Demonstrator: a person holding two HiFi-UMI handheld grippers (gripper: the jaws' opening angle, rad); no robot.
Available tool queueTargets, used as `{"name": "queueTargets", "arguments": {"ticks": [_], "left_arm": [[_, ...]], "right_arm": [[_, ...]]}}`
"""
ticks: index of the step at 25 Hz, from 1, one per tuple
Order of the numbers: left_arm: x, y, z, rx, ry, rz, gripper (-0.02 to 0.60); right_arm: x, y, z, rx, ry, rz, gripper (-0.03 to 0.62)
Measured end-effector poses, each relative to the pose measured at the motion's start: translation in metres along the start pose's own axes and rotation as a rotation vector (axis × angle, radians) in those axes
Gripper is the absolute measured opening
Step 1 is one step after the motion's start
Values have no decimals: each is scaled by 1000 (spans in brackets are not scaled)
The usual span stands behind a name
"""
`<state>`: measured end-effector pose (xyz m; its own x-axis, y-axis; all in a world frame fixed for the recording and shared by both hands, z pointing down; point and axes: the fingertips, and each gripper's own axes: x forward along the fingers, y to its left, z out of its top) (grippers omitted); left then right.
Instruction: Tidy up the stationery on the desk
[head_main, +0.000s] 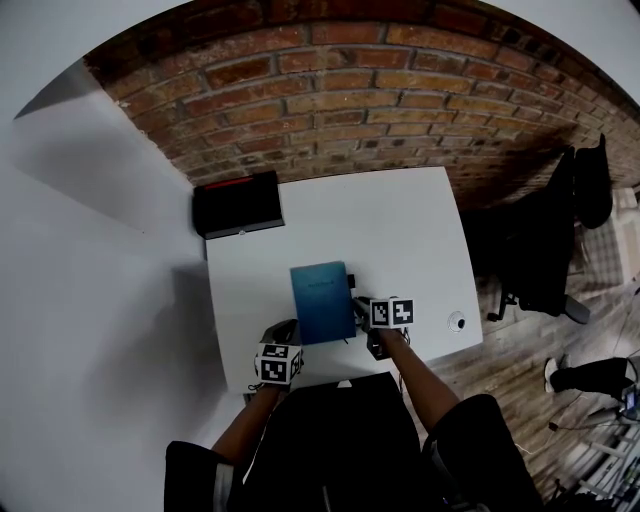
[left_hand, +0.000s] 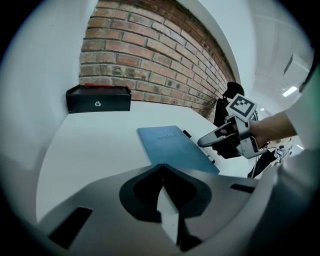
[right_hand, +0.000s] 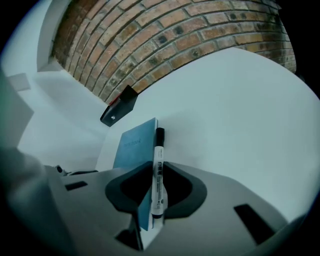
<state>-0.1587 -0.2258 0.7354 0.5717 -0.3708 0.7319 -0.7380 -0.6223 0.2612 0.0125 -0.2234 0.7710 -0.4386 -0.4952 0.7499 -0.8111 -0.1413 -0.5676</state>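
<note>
Closest to the right gripper view's lens is a marker (right_hand: 158, 155) with a white barrel and a black cap. It runs lengthwise along the jaw line with the cap pointing away. The right gripper (right_hand: 154, 169) is pinched on its barrel near the rear end. The marker sits just beside the right edge of the notebook (head_main: 322, 300), and its cap reaches the notebook's far right corner.

The notebook has a blue cover and lies flat and closed on the desk (head_main: 400, 230), in the middle of the near half.

The left gripper (left_hand: 162, 170) has its jaws pressed together with nothing between them. It sits at the notebook's near left corner, by the desk's near edge, and points across the cover toward the right gripper.

Surface:
- The desk top is plain white and rectangular.
- A black box (head_main: 238, 203) with a red strip along its top stands at the far left corner, against the wall.
- A small round white object (head_main: 457, 321) rests near the right edge, well apart from the notebook. What it is cannot be told.

Room:
- A red brick wall (head_main: 380, 90) runs behind the desk.
- A smooth white wall (head_main: 90, 280) closes the left side.
- The floor (head_main: 520, 350) to the right is wood plank.
- A black chair (head_main: 545, 250) stands on that floor beside the desk.
- Another person's leg and shoe (head_main: 585, 375) show past the chair.
</note>
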Motion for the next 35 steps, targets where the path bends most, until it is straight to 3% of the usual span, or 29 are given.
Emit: {"name": "queueTargets", "arguments": {"ticks": [14, 24, 35], "left_arm": [[3, -2, -5, -13, 19, 2, 15], [0, -2, -4, -6, 13, 8, 15], [-10, -7, 5, 21, -39, -9, 15]], "right_arm": [[3, 3, 1, 89, 9, 112, 69], [-2, 4, 7, -40, -42, 47, 71], [-22, 10, 4, -37, -139, 3, 71]]}}
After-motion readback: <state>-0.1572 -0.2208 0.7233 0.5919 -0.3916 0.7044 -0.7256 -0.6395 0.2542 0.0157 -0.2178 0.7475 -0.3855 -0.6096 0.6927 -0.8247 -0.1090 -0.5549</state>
